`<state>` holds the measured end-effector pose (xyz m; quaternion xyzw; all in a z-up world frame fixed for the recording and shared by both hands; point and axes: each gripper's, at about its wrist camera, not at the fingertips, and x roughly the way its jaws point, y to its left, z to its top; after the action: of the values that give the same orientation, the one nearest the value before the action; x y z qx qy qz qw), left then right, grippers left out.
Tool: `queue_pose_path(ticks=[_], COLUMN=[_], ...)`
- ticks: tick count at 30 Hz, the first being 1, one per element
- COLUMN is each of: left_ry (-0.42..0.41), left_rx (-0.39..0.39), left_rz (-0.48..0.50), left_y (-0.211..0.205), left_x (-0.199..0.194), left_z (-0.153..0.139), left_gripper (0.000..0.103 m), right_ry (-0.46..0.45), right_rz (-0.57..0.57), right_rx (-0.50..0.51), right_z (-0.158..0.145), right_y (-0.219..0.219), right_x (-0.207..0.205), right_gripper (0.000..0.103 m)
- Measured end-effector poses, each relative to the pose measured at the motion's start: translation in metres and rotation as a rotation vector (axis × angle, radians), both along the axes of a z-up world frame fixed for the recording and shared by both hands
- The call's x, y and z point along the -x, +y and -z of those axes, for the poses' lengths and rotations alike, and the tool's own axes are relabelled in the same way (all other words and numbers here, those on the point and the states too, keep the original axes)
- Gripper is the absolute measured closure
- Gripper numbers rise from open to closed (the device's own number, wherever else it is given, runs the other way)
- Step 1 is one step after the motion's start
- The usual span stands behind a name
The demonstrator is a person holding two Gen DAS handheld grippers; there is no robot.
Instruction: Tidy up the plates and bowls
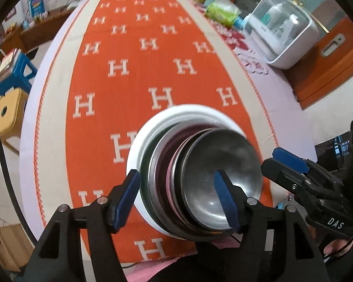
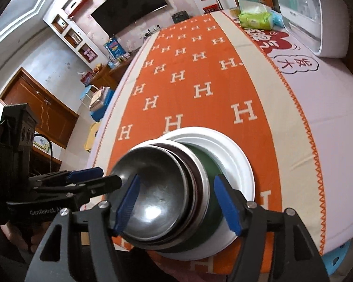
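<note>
A nested stack of dishes sits on the orange H-patterned runner (image 1: 134,75), directly ahead of and below both grippers: a white plate (image 1: 188,114) at the bottom, a dark green bowl (image 2: 209,162) in it, further rims of which one looks pinkish, and a steel bowl (image 1: 223,162) on top. The left gripper (image 1: 176,199) is spread wide, its left pad just outside the white plate's near edge and its right pad in front of the steel bowl's hollow; whether either pad touches anything cannot be told from here. The right gripper (image 2: 180,202) is equally wide, its left pad over the steel bowl's interior and its right pad by the green bowl's wall and the plate's rim; it holds nothing. Seen from the left wrist, the right gripper comes in from the right side of the stack; seen from the right wrist, the left gripper lies to the left, its tips just beside the steel bowl's rim. The stack is round, so it has no long axis to align with; what matters is that the top bowl lies centred between the two tools, about equally near each. I judge that either could pinch its rim, each from its own side, and that a grip on the thin steel edge may slip.
</note>
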<state>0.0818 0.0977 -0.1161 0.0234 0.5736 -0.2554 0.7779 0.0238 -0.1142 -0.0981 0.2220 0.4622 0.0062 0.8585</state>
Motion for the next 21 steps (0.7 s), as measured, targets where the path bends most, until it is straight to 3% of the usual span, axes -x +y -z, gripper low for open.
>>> queue_pose_path(ticks=[4, 8, 12, 16, 18, 21], left_ry=[-0.041, -0.125, -0.205, -0.223, -0.246, -0.272], left_rx=[0.034, 0.001, -0.012, -0.028, -0.031, -0.044], left_rz=[-0.018, -0.043, -0.1, -0.155, -0.176, -0.209], left_y=[0.008, 0.019, 0.029, 0.032, 0.031, 0.025], left_x=[0.004, 0.019, 0.034, 0.049, 0.058, 0.072], left_z=[-0.019, -0.043, -0.065, -0.081, -0.091, -0.104], left_gripper=[0.032, 0.03, 0.022, 0.019, 0.011, 0.006], right_ry=[-0.004, -0.027, -0.044, -0.029, -0.032, -0.013], right_rz=[0.02, 0.023, 0.001, 0.002, -0.009, -0.01], right_rx=[0.018, 0.012, 0.047, 0.067, 0.077, 0.062], right_z=[-0.018, -0.04, -0.057, -0.071, -0.078, -0.086], right_y=[-0.003, -0.005, -0.007, -0.009, -0.006, -0.005], right_x=[0.009, 0.022, 0.03, 0.038, 0.043, 0.054], right_gripper=[0.025, 0.014, 0.013, 0.009, 0.009, 0.009])
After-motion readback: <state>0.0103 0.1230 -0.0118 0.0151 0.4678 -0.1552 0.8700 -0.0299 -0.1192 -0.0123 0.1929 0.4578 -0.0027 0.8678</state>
